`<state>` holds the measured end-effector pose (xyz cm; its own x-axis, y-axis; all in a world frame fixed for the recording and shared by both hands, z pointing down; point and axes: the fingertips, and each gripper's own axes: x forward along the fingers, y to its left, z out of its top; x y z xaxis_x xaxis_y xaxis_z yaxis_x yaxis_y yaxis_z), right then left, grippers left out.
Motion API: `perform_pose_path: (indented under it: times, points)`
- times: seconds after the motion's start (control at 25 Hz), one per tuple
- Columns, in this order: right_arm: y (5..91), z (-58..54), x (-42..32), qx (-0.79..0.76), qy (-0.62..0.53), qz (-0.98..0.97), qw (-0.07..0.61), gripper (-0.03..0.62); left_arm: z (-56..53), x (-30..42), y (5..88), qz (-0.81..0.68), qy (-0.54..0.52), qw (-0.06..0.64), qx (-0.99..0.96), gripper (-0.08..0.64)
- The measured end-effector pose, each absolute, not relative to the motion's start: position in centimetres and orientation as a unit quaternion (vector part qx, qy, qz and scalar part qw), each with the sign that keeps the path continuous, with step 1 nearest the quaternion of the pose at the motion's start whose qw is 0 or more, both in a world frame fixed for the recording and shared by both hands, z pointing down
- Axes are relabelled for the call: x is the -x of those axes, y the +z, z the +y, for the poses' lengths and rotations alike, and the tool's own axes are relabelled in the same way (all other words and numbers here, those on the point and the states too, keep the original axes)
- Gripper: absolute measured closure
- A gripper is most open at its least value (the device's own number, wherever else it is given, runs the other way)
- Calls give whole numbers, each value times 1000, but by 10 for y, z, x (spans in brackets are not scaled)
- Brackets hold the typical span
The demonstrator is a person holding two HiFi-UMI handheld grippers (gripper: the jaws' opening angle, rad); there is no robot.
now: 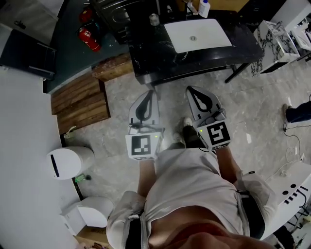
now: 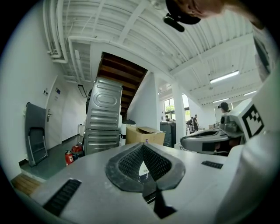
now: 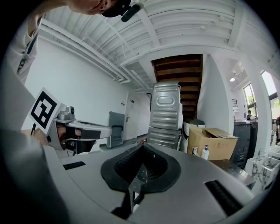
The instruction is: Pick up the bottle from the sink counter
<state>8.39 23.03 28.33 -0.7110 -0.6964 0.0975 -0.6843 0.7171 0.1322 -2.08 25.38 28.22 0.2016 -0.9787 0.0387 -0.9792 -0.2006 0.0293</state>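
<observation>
A white bottle (image 1: 204,7) with a blue cap stands at the far edge of the black sink counter (image 1: 243,46), behind the white basin (image 1: 197,35). In the right gripper view the bottle (image 3: 205,152) shows small at the right, in front of a cardboard box. Both grippers hang side by side over the floor, short of the counter's near edge and pointing toward it. My left gripper (image 1: 148,93) is shut with nothing in it, its jaws (image 2: 142,146) meeting at the tip. My right gripper (image 1: 192,89) is also shut and empty, its closed tip (image 3: 143,147) aimed left of the bottle.
Two red fire extinguishers (image 1: 90,38) lie at the counter's left. Wooden steps (image 1: 80,99) sit left of the grippers, a white bin (image 1: 68,162) nearer me. A small jar (image 1: 154,19) stands on the counter. A marbled rack (image 1: 277,39) is at the right, a ribbed metal cabinet (image 2: 103,116) beyond.
</observation>
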Motion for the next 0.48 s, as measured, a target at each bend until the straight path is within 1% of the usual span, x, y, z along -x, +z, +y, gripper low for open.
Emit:
perform_pose_path:
  times: [0.2,0.48]
  points:
    - [287,216,-80,-371,-37,-925,77,600,237,25,284,-636,1,23,-772,558]
    - [291,179,-77,-364,-39,-928,69,600,200,27,286,-639,5,22,-769,558]
